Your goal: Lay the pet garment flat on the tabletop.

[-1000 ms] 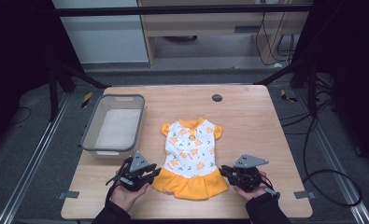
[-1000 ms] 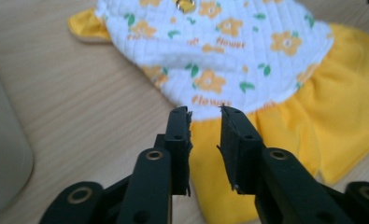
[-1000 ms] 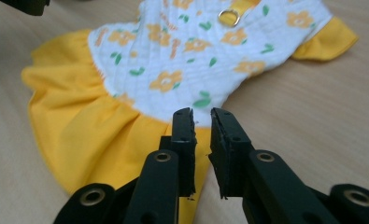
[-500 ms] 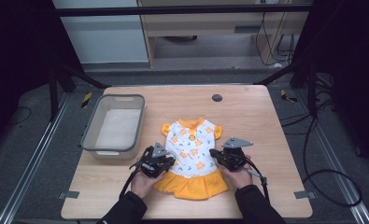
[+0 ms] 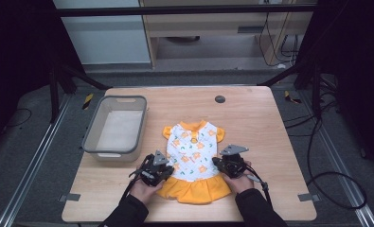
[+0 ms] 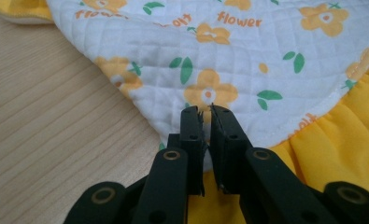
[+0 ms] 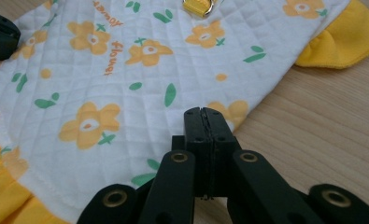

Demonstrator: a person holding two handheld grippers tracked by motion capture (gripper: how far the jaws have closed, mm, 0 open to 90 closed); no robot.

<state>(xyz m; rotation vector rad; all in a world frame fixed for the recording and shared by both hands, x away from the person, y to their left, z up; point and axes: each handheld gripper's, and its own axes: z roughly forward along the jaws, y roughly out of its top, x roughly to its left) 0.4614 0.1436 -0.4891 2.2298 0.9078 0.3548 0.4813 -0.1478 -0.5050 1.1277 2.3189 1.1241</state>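
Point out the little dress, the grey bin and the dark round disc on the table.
Dress (image 5: 192, 149), high view, on its white flowered bodice.
Grey bin (image 5: 91, 138), high view, on its left rim.
Dark round disc (image 5: 219, 99), high view, on its centre.

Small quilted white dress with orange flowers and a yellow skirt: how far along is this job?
Done: the small quilted white dress with orange flowers and a yellow skirt lies flat on the wooden table. In hand: the left gripper and right gripper have just closed at its two side edges near the waist. Left: any lifting or folding; the grey plastic bin holds nothing.
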